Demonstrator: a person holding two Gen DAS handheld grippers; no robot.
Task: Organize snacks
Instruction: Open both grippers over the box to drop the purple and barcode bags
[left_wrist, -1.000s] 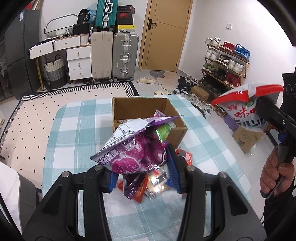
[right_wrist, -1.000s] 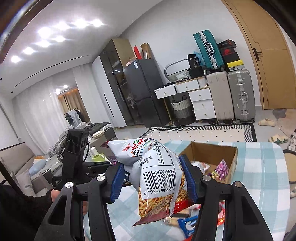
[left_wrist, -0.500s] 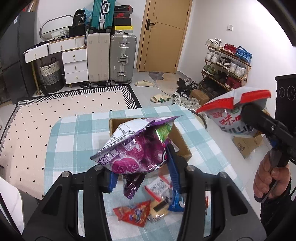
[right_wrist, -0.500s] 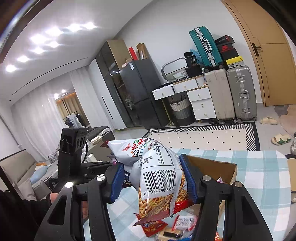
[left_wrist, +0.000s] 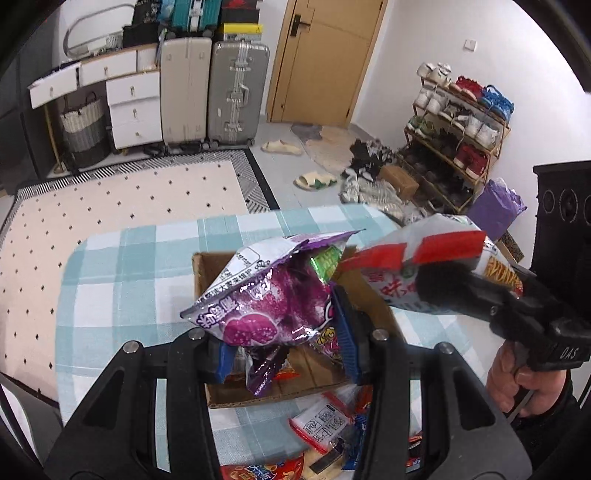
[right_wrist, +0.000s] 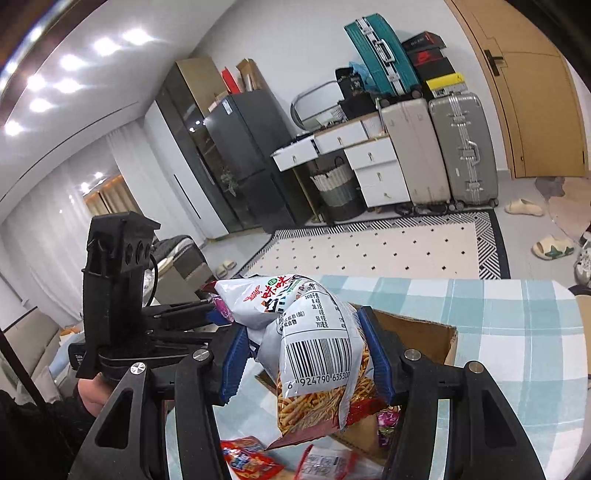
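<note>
A table covered with a teal-and-white checked cloth (left_wrist: 122, 280) is seen, on which an open cardboard box (left_wrist: 201, 271) is set, with loose snack packets (left_wrist: 319, 424) scattered on the cloth just beside the box's near side.

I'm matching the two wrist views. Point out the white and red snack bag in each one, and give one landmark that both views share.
Left wrist: the white and red snack bag is at right of centre, clamped in the right gripper, above the cardboard box.
Right wrist: the bag hangs at centre between the blue pads.
Shared landmark: the silver suitcase by the door.
</note>
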